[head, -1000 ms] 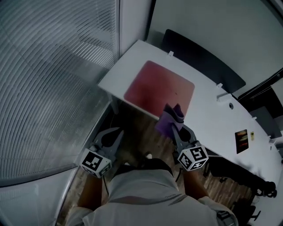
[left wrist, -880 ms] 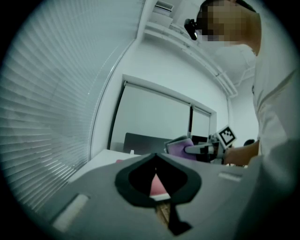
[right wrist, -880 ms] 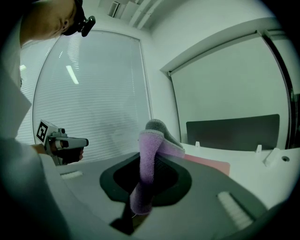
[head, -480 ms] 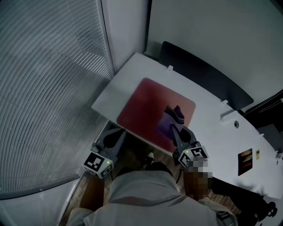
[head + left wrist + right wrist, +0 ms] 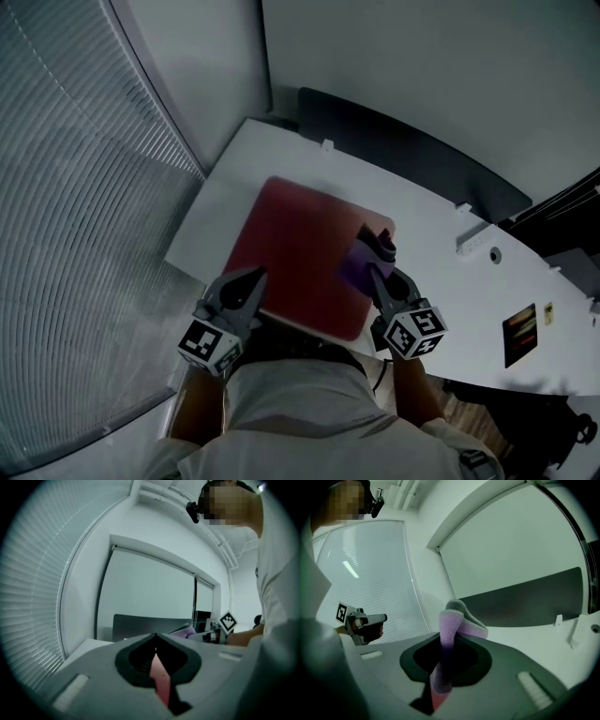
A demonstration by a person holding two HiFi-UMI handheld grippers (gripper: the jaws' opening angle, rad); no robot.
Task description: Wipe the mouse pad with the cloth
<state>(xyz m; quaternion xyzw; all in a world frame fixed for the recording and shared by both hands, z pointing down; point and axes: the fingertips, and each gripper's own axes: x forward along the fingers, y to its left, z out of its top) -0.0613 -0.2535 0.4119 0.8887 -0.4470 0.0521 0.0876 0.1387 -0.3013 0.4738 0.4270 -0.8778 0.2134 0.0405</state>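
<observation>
The red mouse pad (image 5: 295,258) lies flat on the white desk (image 5: 441,281), close to the desk's near edge and just in front of the person. The purple cloth (image 5: 354,267) sits over the pad's right side, near its far right corner; whether it presses on the pad I can't tell. The right gripper (image 5: 380,279) has it pinched. In the right gripper view the cloth (image 5: 451,630) stands up between the jaws, folded over at the top. The left gripper (image 5: 251,281) hangs at the pad's near left edge, well apart from the cloth, its jaws together with nothing between them. Window blinds (image 5: 75,187) run along the left.
</observation>
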